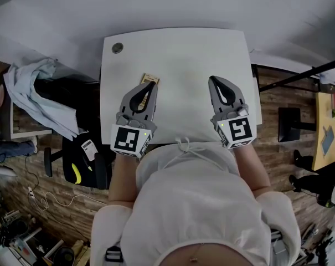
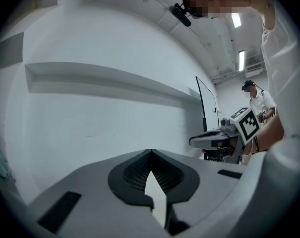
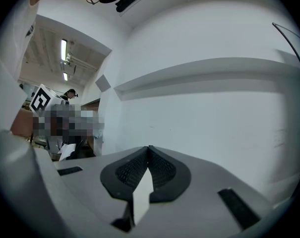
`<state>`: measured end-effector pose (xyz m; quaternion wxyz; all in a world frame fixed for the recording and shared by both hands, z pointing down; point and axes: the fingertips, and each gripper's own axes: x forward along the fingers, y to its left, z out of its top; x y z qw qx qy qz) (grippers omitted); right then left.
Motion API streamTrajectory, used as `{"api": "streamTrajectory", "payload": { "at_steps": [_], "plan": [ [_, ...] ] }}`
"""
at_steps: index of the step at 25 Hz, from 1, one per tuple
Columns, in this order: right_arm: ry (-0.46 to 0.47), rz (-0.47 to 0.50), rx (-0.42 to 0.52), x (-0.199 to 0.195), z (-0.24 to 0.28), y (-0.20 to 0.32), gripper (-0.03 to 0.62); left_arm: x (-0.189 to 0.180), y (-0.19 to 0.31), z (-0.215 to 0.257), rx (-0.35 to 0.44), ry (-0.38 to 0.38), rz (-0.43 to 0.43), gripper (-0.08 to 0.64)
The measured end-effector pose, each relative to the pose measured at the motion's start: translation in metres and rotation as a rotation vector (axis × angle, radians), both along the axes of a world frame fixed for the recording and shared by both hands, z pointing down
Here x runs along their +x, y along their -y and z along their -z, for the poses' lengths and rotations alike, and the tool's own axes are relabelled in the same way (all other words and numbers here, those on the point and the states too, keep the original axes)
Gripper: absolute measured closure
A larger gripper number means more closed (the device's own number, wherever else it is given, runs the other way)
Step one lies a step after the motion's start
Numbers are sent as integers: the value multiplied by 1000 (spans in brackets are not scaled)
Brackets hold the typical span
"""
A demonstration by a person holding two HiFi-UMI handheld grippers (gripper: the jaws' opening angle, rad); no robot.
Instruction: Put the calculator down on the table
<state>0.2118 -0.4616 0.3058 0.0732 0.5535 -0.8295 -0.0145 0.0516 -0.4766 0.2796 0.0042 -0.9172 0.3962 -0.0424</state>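
Observation:
A small flat tan object with dark marks [image 1: 150, 78], perhaps the calculator, lies on the white table [image 1: 178, 51], partly hidden under the tip of my left gripper. My left gripper [image 1: 152, 84] hangs over the near left part of the table, jaws shut with nothing between them [image 2: 150, 151]. Over the near right part, my right gripper [image 1: 212, 80] is shut and empty too [image 3: 149, 147]. Both point away from the person, toward the white wall. Neither gripper view shows the tan object. The left gripper view catches the right gripper [image 2: 193, 142] off to the right.
A round cable grommet [image 1: 118, 47] sits at the table's far left corner. Left of the table stand a cloth-draped stand [image 1: 31, 90] and a black chair [image 1: 81, 162]. A black stand base [image 1: 289, 124] and a yellow table [image 1: 328, 129] are on the right.

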Motion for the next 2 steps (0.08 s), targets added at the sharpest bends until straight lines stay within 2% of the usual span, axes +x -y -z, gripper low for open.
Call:
{"api": "streamTrajectory", "payload": {
  "at_steps": [2],
  "plan": [
    [-2, 1, 2, -2, -2, 2, 594, 0, 2, -3, -1, 6, -4, 541]
  ]
}}
